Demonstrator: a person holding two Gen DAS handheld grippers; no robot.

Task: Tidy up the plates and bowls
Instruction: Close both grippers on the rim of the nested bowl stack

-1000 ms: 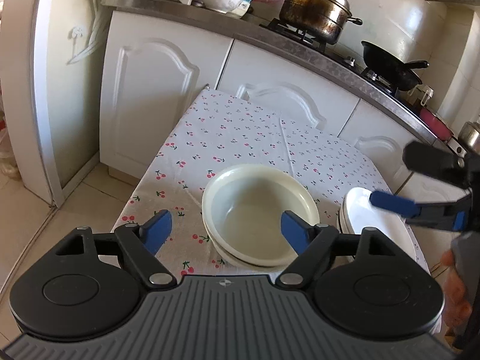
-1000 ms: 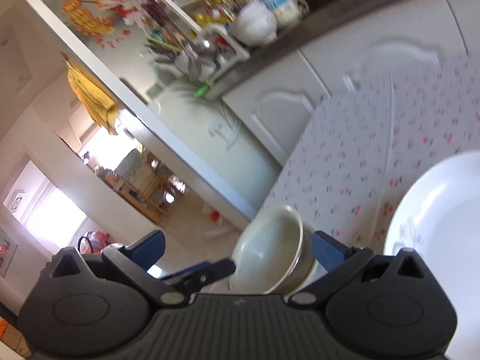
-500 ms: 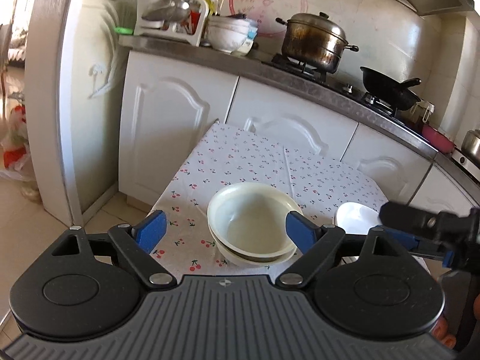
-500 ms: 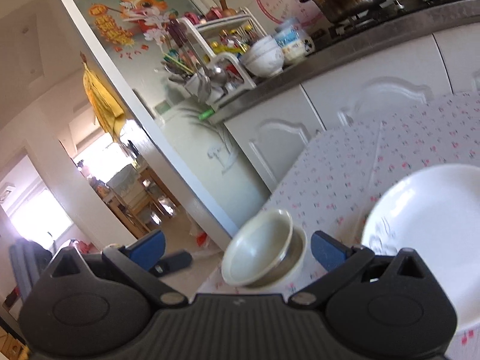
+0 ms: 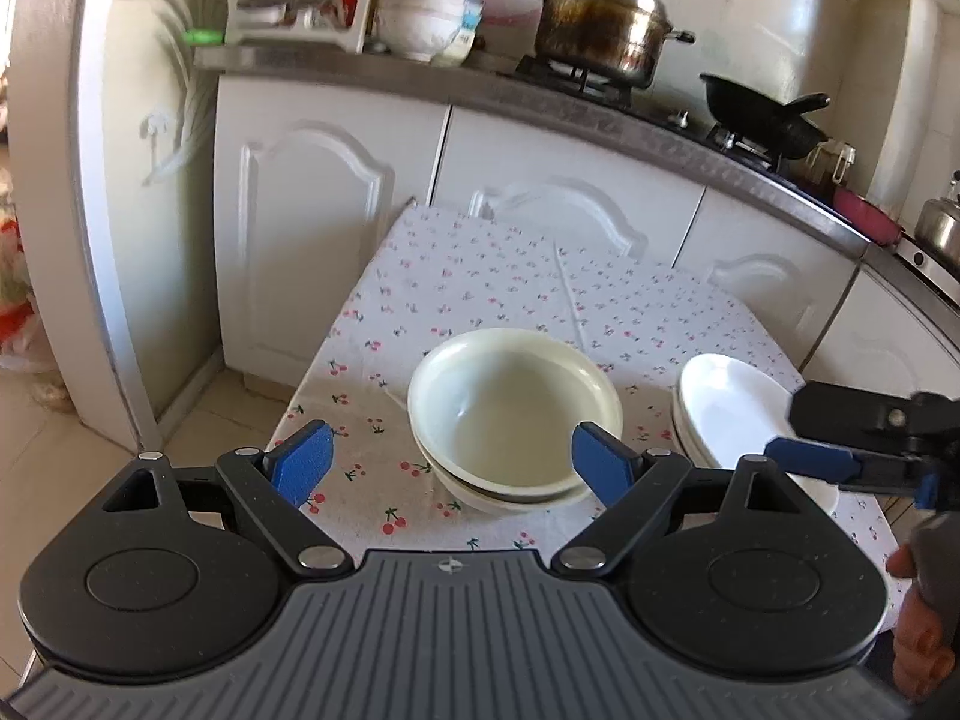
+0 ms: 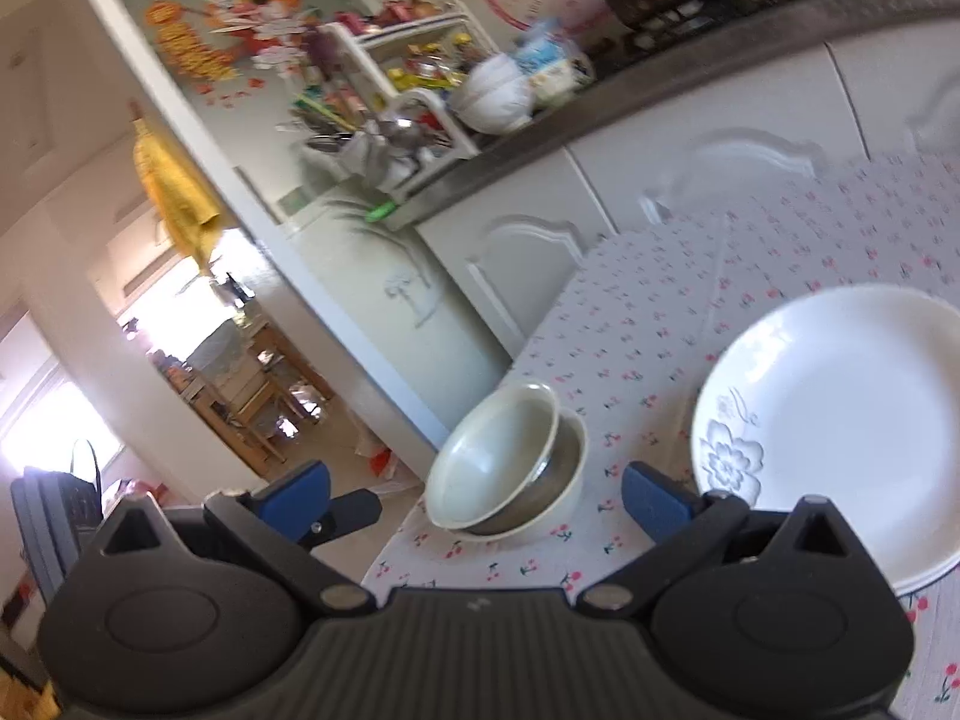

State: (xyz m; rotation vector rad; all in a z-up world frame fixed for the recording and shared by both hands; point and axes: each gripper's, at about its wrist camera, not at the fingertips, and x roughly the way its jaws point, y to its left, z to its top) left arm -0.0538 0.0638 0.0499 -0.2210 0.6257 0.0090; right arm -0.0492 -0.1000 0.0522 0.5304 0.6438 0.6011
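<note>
A cream bowl (image 5: 510, 408) sits nested in other bowls on the cherry-print tablecloth (image 5: 480, 276); the same stack of bowls (image 6: 504, 462) appears in the right wrist view, with a metal bowl between. White plates (image 5: 732, 414) are stacked to its right, the top plate (image 6: 840, 420) bearing a grey flower print. My left gripper (image 5: 450, 468) hangs open above and in front of the bowls, holding nothing. My right gripper (image 6: 474, 495) is open too, near the table's front edge beside the plates; its fingers (image 5: 810, 456) show over the plates' near rim.
White cabinets (image 5: 336, 210) and a counter stand behind the table, with a steel pot (image 5: 600, 30), a black wok (image 5: 762, 114), a dish rack (image 5: 300, 0) and stacked bowls (image 5: 420, 24). Tiled floor (image 5: 54, 468) lies left. A hand (image 5: 918, 636) holds the right gripper.
Both grippers have pulled back and up from the table, so the bowls and plates look smaller and farther. The right gripper has dropped lower beside the plates.
</note>
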